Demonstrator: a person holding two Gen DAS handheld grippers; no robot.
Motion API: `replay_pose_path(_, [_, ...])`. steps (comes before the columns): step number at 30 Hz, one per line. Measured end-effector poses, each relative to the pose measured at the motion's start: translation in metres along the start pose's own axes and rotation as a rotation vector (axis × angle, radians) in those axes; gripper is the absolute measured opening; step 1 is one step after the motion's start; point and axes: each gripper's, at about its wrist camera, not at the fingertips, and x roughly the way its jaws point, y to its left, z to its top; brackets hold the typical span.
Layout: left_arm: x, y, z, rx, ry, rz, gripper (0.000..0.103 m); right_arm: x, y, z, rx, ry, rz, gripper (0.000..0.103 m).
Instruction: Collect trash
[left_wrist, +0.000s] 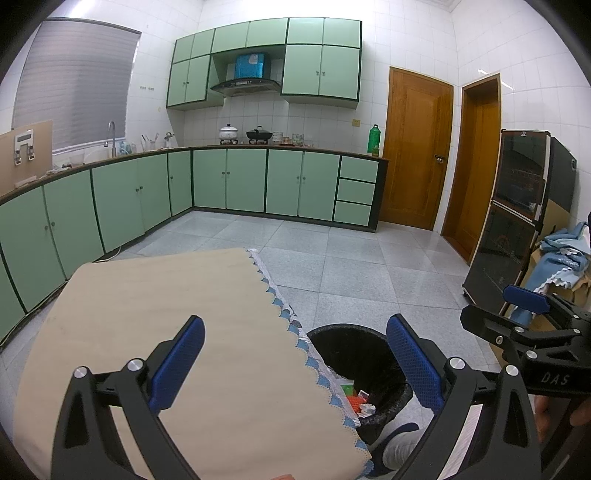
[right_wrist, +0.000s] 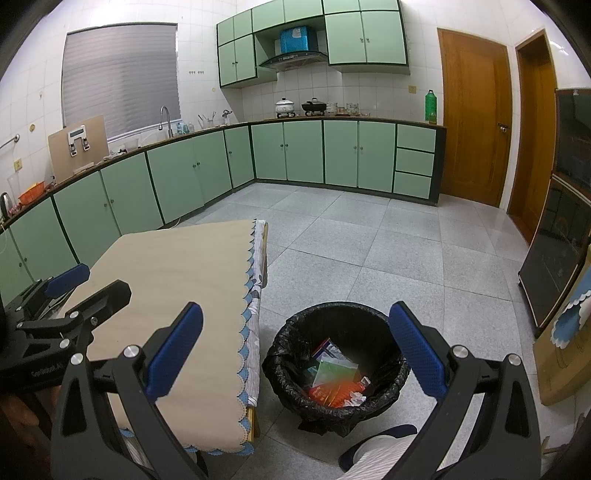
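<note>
A round bin with a black liner (right_wrist: 295, 354) stands on the floor right of the table; it also shows in the left wrist view (left_wrist: 354, 347). Inside lie wrappers and packets (right_wrist: 334, 380), also seen in the left wrist view (left_wrist: 356, 400). My left gripper (left_wrist: 295, 365) is open and empty, held above the table's right edge. My right gripper (right_wrist: 295, 354) is open and empty, above the bin. The right gripper shows in the left wrist view (left_wrist: 524, 306), and the left gripper in the right wrist view (right_wrist: 88, 284).
A table under a beige scalloped cloth (right_wrist: 177, 288) sits left of the bin. Green cabinets (right_wrist: 288, 151) line the far walls. A dark cabinet (left_wrist: 517, 221) and a box with blue cloths (left_wrist: 565, 251) stand right. My shoe (right_wrist: 373, 443) is near the bin.
</note>
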Motion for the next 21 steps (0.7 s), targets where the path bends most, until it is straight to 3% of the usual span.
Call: replay_pose_path(21, [0.0001, 0.0018, 0.0007, 0.001, -0.002, 0.002, 0.097, 0.0014, 0.0025, 0.0032, 0.0, -0.006, 0.0, 0.098])
